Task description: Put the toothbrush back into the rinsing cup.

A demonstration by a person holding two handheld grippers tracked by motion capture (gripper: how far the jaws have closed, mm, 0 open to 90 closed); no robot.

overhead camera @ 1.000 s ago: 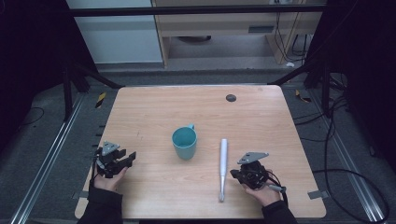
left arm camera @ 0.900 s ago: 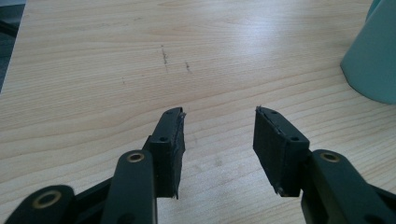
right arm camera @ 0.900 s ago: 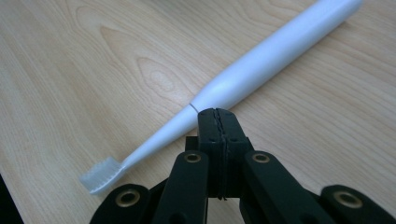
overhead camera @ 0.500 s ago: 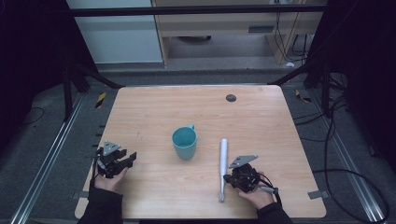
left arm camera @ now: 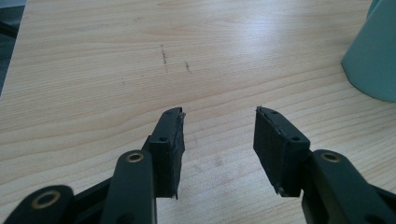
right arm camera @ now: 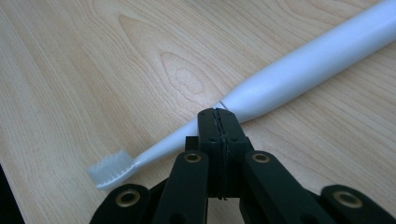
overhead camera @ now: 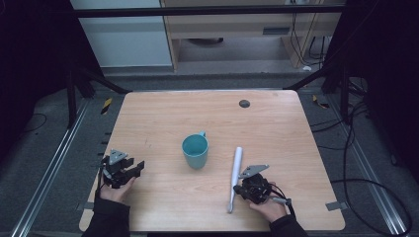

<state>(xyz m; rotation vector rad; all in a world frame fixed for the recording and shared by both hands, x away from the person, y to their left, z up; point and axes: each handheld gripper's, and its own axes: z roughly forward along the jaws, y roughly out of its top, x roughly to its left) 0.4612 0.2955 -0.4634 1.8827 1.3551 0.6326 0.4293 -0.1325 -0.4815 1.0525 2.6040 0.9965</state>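
On the near right part of the light wooden bench lay a long white electric toothbrush, its thick handle pointing away from the person and its bristled head toward the near edge. In the right gripper view the toothbrush ran diagonally, with the thin neck and the pale bristle head at lower left and the handle rising to upper right.

The right hand-held gripper sat just beside the lower part of the toothbrush, held in the person's right hand. Seen along its own jaws, the right hand-held gripper had them pressed together with nothing between, the tips right at the joint between the neck and the handle; whether they touched the toothbrush could not be told.

A teal cup with a small handle stood upright near the middle of the bench, to the left of the toothbrush and apart from it. Its curved wall showed at the right edge of the left gripper view.

The left hand-held gripper rested near the bench's left edge in the person's left hand, well apart from the cup. Its jaws were spread wide over bare wood.

A small dark round disc lay near the far edge of the bench.
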